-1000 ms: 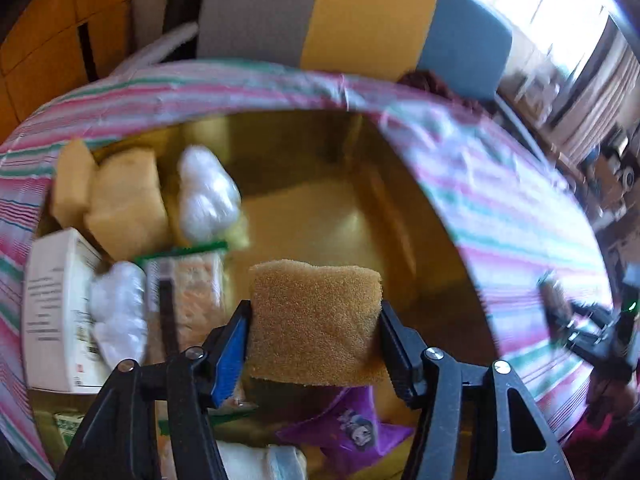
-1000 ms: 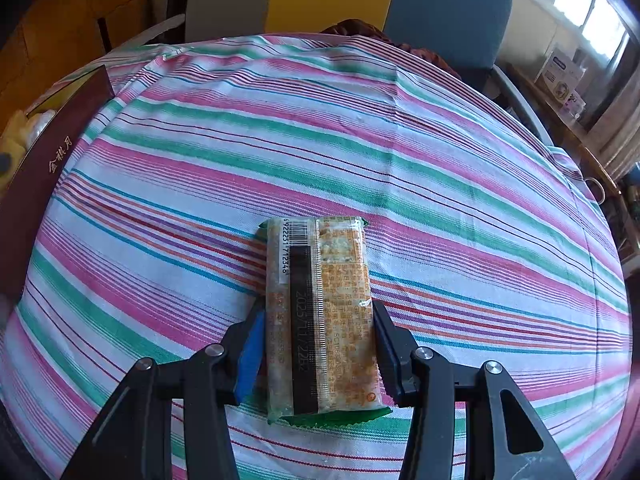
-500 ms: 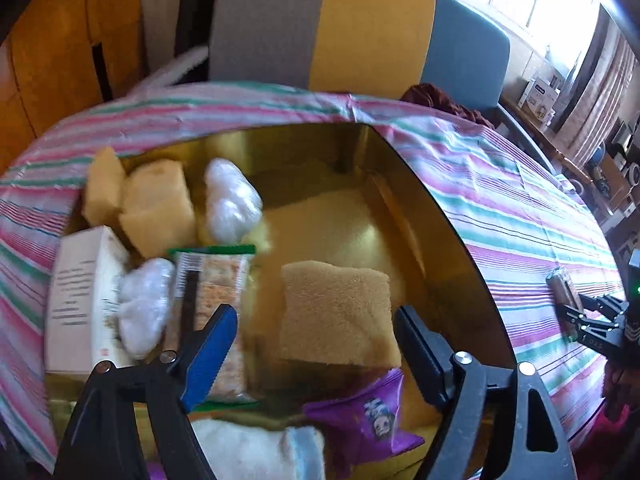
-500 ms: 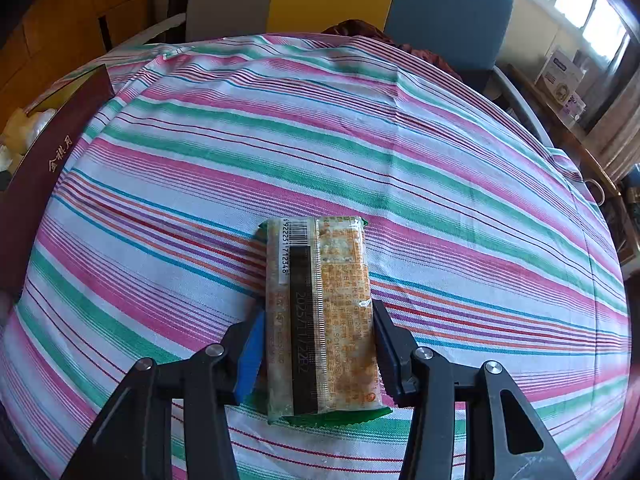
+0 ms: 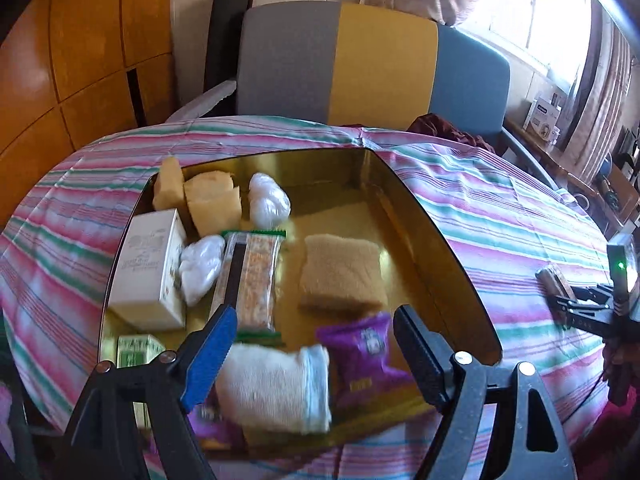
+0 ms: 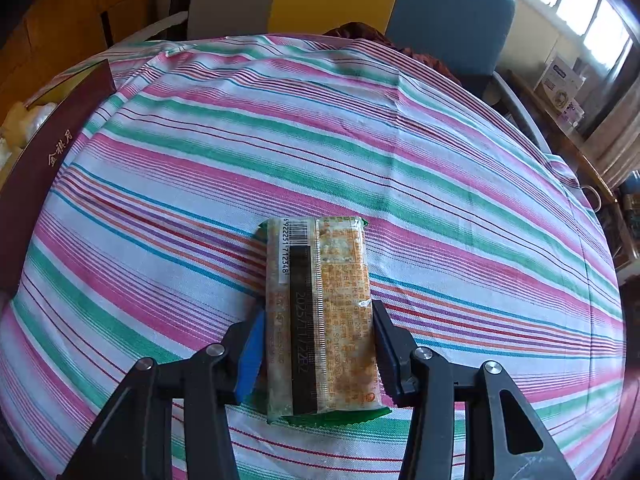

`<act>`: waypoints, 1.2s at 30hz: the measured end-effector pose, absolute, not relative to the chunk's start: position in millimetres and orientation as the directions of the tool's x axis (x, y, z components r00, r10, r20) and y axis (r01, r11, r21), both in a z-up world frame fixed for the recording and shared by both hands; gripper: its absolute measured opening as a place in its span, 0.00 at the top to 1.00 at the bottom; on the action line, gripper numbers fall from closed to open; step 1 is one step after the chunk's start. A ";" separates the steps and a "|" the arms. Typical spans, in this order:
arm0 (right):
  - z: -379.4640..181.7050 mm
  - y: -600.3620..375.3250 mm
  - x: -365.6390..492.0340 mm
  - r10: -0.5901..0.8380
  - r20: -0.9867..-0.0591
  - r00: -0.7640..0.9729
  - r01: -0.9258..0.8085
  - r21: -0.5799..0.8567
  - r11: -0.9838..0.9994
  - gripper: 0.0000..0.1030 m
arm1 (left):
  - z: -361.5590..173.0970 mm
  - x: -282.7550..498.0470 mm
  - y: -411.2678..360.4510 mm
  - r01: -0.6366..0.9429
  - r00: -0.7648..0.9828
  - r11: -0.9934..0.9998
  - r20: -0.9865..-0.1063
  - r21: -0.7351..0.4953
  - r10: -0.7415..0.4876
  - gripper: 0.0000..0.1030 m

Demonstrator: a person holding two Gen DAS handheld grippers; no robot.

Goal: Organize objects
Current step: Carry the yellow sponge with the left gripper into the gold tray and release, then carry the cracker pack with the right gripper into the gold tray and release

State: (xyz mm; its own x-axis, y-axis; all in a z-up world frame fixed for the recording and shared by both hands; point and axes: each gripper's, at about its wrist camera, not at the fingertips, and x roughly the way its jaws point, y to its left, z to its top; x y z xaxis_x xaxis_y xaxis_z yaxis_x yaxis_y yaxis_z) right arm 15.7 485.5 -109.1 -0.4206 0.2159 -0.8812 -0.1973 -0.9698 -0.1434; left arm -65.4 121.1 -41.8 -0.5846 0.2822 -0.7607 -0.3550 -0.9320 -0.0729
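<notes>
Your left wrist camera looks steeply down from close above the gold tray [image 5: 420, 216] toward the chair [image 5: 372, 68], while your right wrist camera looks down, nearer still, onto the striped tablecloth [image 6: 400, 152], both views sharing that cloth, the chair and the tray's edge.

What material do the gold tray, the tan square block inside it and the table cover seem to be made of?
Gold tray: probably metal or foil-lined card, with a glossy finish; its walls mirror the contents.
Tan square block: likely sponge or foam, matte, with a rough porous surface.
Striped table cover: woven cloth, matte; fine weave and creases show.
</notes>
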 end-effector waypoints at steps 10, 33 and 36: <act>-109.7 482.0 17.8 0.232 -0.874 -0.427 -0.194 -0.162 -0.968 0.53 | -37.4 -41.1 102.9 -0.338 -0.602 -0.938 -0.748 -0.077 0.279 0.21; -101.7 466.8 12.7 0.359 -0.869 -0.340 -0.332 -0.246 -0.910 0.53 | -27.8 -28.4 60.9 -0.300 -0.623 -0.948 -0.731 -0.106 0.279 0.21; -90.5 459.4 7.7 0.318 -0.880 -0.353 -0.351 -0.191 -0.917 0.53 | -26.7 -29.1 53.7 -0.288 -0.631 -0.952 -0.727 -0.103 0.269 0.21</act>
State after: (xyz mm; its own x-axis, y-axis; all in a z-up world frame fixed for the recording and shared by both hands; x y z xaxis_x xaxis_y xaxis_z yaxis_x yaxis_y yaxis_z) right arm 7.7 459.4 -90.5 -0.3528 0.3184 -0.8799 -0.3513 -0.9166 -0.1908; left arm -29.1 53.7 -26.7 -0.6311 0.2693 -0.7274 -0.2879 -0.9521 -0.1028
